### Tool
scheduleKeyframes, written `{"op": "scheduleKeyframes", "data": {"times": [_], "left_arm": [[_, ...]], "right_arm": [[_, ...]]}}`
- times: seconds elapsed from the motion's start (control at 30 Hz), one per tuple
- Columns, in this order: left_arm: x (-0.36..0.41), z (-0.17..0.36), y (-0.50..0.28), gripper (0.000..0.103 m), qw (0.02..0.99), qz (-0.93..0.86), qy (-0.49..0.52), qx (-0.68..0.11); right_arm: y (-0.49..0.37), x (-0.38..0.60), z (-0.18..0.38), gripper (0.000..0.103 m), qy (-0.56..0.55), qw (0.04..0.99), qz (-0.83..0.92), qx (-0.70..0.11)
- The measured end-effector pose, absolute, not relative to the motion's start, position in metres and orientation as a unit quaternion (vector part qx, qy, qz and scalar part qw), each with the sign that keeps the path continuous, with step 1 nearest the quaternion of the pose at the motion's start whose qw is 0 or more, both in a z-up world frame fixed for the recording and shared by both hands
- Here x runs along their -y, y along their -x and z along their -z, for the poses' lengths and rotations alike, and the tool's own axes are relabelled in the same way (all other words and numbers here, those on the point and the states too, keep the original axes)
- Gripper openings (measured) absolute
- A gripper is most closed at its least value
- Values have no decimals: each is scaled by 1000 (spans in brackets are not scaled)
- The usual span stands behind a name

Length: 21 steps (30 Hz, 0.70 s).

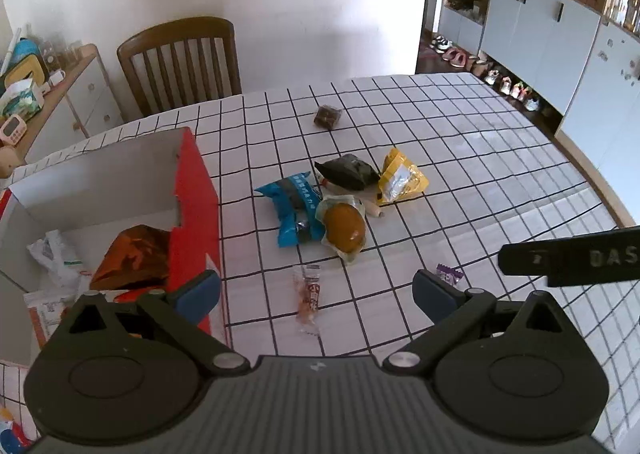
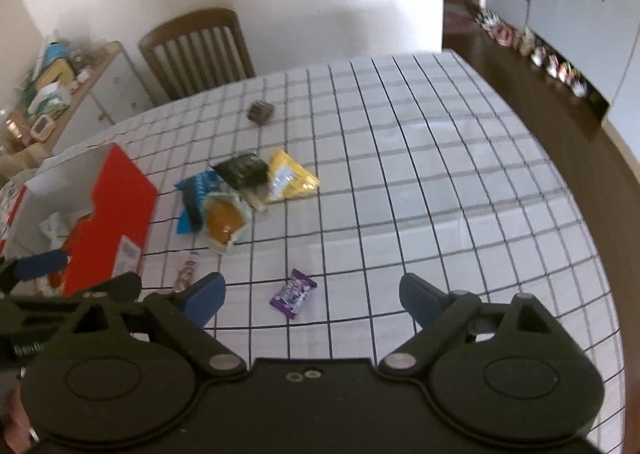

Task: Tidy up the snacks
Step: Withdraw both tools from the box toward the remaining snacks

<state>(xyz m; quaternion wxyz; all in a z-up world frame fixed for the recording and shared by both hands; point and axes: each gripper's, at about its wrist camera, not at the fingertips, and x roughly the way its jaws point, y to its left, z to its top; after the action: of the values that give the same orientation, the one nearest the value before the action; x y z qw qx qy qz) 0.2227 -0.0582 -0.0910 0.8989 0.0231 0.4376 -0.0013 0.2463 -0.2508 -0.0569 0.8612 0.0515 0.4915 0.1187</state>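
Note:
A red and white box (image 1: pixel 196 198) (image 2: pixel 116 206) stands at the table's left with an orange-brown packet (image 1: pixel 132 258) and white wrappers inside. Loose snacks lie in the middle: a blue packet (image 1: pixel 290 206), a brown egg-shaped snack (image 1: pixel 344 228) (image 2: pixel 222 218), a dark green packet (image 1: pixel 348 172) (image 2: pixel 242 170), a yellow packet (image 1: pixel 400 180) (image 2: pixel 290 176), a small brown cube (image 1: pixel 329 116) (image 2: pixel 261 111). A thin clear-wrapped stick (image 1: pixel 309 298) lies between my open left gripper's (image 1: pixel 316 290) fingers. A purple candy (image 2: pixel 293 293) (image 1: pixel 450 274) lies between my open right gripper's (image 2: pixel 312 294) fingers.
The table has a white checked cloth (image 1: pixel 460 174) (image 2: pixel 440 174). A wooden chair (image 1: pixel 182 62) (image 2: pixel 196 50) stands at the far edge. A cluttered sideboard (image 1: pixel 48 94) is at the far left. Cupboards and shoes (image 1: pixel 520 34) are at the right.

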Motion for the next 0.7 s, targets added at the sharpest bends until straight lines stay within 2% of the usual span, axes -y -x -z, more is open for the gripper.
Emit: {"op": "scheduleKeyframes", "data": {"times": [0.33, 0.43, 0.6, 0.7], "left_arm": [[66, 121, -237, 102, 894, -11, -20, -447], [67, 127, -242, 95, 892, -11, -25, -452], [64, 141, -252, 75, 883, -15, -26, -468], [59, 149, -257, 73, 879, -21, -20, -477]], "right_arm": [[-273, 242, 95, 79, -76, 834, -92, -539], [-280, 240, 103, 75, -84, 828, -85, -548], [-290, 233, 116, 65, -89, 819, -81, -561], [-295, 229, 124, 57, -93, 812, -78, -570]]}}
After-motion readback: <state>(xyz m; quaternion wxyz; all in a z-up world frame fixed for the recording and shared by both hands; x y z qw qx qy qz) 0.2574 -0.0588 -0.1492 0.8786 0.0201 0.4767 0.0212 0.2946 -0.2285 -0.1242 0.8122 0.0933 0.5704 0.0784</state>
